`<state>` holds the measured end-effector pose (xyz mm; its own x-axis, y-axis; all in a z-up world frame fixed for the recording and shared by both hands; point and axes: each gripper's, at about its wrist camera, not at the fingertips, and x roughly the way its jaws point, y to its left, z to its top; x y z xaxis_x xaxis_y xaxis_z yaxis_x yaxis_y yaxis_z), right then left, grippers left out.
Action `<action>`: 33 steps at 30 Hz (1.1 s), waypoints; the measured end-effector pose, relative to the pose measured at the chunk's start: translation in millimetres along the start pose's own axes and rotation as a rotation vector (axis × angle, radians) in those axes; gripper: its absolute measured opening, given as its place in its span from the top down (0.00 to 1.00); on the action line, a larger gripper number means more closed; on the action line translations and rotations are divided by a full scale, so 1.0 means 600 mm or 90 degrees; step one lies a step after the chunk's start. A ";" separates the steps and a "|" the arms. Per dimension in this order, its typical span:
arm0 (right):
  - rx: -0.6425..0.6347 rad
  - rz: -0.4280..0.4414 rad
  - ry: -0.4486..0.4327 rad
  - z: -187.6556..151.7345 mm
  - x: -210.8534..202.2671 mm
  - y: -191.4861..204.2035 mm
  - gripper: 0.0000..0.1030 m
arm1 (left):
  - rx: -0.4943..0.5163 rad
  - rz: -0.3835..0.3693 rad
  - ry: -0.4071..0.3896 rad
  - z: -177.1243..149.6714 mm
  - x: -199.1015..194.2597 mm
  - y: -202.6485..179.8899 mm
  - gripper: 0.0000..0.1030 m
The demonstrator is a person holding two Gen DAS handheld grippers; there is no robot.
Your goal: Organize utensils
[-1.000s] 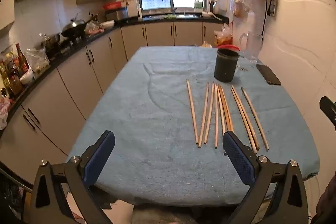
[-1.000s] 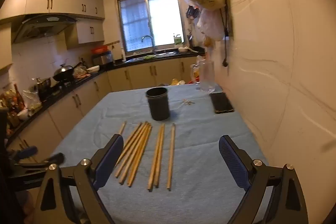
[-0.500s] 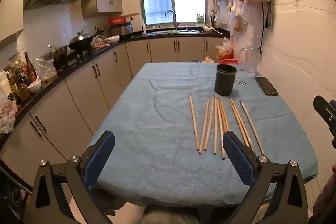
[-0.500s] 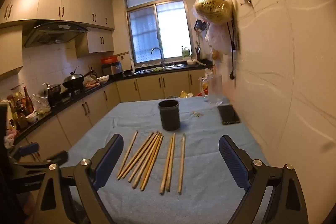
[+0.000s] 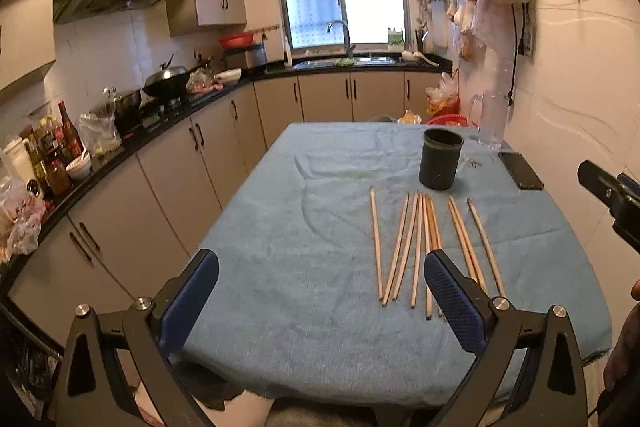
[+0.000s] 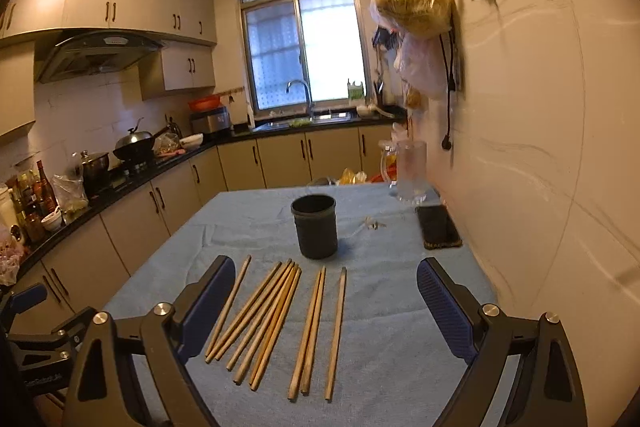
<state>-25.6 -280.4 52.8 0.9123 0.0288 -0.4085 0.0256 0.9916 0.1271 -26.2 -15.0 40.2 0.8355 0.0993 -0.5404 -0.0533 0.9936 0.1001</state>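
Note:
Several wooden chopsticks [image 5: 418, 247] lie side by side on the blue cloth; they also show in the right wrist view [image 6: 276, 315]. Behind them stands a black cylindrical holder [image 5: 440, 165], open on top and upright, seen too in the right wrist view [image 6: 315, 227]. My left gripper [image 5: 320, 303] is open and empty, held over the table's near edge, left of the chopsticks. My right gripper [image 6: 324, 311] is open and empty, held above the near ends of the chopsticks.
The table [image 5: 280, 227] is covered by the blue cloth. A black phone [image 6: 437, 227], a glass jug [image 6: 410, 169] and small keys [image 6: 372, 224] sit by the right wall. Kitchen counters [image 5: 120, 143] run along the left. Bags [image 6: 412, 11] hang on the wall.
Both grippers have risen and tilted, so the table sits lower in both views. The chopsticks and holder have not moved. Both grippers stay open.

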 end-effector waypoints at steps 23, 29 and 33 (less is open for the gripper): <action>-0.009 -0.051 -0.078 0.067 0.044 0.011 0.10 | -0.080 0.004 -0.016 0.070 0.016 0.052 0.01; 0.003 -0.057 -0.040 0.035 0.014 0.009 0.10 | -0.062 -0.019 -0.007 0.053 -0.001 0.042 0.01; -0.025 -0.055 -0.042 0.040 0.001 0.014 0.10 | -0.058 0.004 -0.024 0.039 -0.024 0.043 0.01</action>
<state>-14.9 -274.8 75.2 0.9324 -0.0636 -0.3557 0.0901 0.9942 0.0584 -26.6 7.8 69.9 0.8552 0.1049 -0.5076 -0.1062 0.9940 0.0265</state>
